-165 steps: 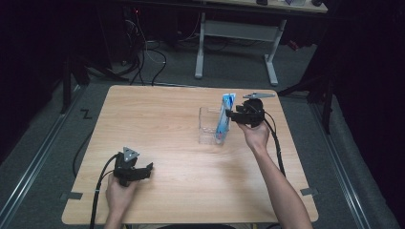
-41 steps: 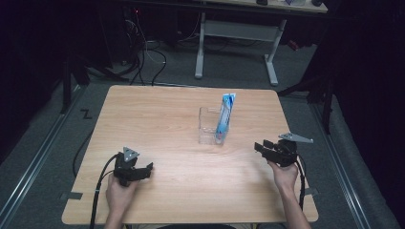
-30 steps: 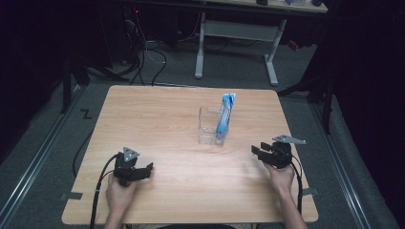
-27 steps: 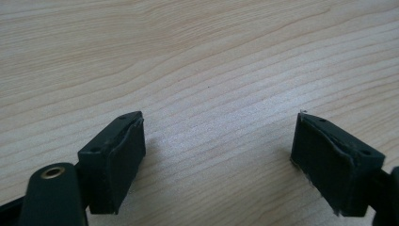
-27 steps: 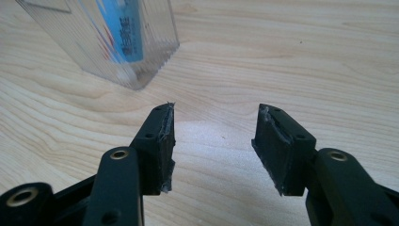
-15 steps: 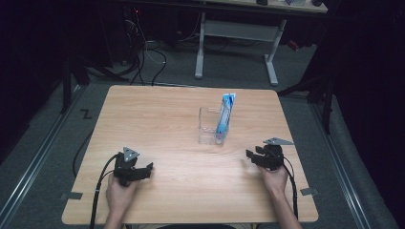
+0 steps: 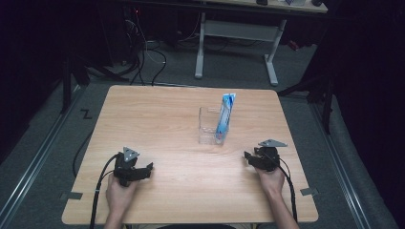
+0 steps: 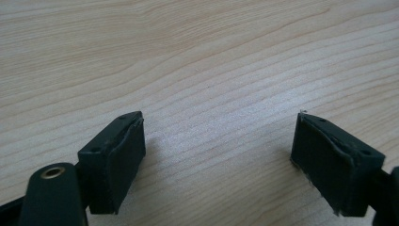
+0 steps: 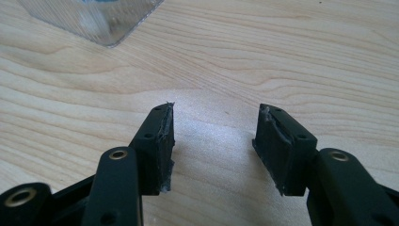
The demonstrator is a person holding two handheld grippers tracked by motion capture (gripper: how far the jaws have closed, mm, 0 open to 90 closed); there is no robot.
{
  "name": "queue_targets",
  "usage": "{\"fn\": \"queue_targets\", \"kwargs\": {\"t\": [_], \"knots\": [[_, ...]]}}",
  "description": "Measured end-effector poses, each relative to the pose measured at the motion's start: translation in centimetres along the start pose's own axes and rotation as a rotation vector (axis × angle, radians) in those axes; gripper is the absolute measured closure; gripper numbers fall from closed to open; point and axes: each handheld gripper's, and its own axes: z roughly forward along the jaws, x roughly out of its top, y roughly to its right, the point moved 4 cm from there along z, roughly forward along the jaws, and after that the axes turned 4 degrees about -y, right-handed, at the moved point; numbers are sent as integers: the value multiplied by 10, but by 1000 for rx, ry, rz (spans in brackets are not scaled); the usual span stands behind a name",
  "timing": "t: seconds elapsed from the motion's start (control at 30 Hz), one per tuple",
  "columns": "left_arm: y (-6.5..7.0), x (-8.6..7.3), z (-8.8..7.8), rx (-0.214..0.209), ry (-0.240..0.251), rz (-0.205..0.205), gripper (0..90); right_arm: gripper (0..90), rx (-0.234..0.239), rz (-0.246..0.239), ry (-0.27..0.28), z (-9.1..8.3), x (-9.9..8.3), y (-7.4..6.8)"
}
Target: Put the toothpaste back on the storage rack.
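A blue and white tube (image 7: 224,117) stands upright in a clear square container (image 7: 210,126) near the middle of the wooden table (image 7: 157,114). My left gripper (image 7: 149,168) rests low at the front left, open, with bare wood between its fingers (image 8: 115,160). At the front right, my right gripper (image 7: 247,157) sits close over the table and points left, open and holding nothing. In the right gripper view its fingers (image 9: 157,146) frame bare wood, and a corner of the clear container (image 9: 101,23) shows at the top left.
Beyond the table's far edge stands a white-legged desk frame (image 7: 236,47) on grey floor, with cables (image 7: 143,52) at the back left. A cable (image 7: 98,191) trails from the left gripper over the front edge.
The right hand left the tube in the container, drew back toward the front right of the table and sank close to the wood. The left hand stayed put.
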Motion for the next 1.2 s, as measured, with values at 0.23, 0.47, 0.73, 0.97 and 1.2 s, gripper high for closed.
{"fn": "queue_targets", "kwargs": {"t": [0.23, 0.47, 0.73, 0.97, 1.2], "knots": [[0, 0, 0, 0, 0, 0, 186, 476, -9, -8, 10, 4, 1, -2], [0, 0, 0, 0, 0, 0, 186, 463, -33, -42, 10, 6, 1, -4], [0, 0, 0, 1, 0, 0, 186, 406, -32, -43, 5, 6, 0, -4], [0, 0, 0, 1, 0, 0, 186, 395, -35, -40, 5, 6, 0, -4], [0, 0, 0, 0, 0, 0, 186, 388, -29, -38, 2, 6, 0, -3]]}}
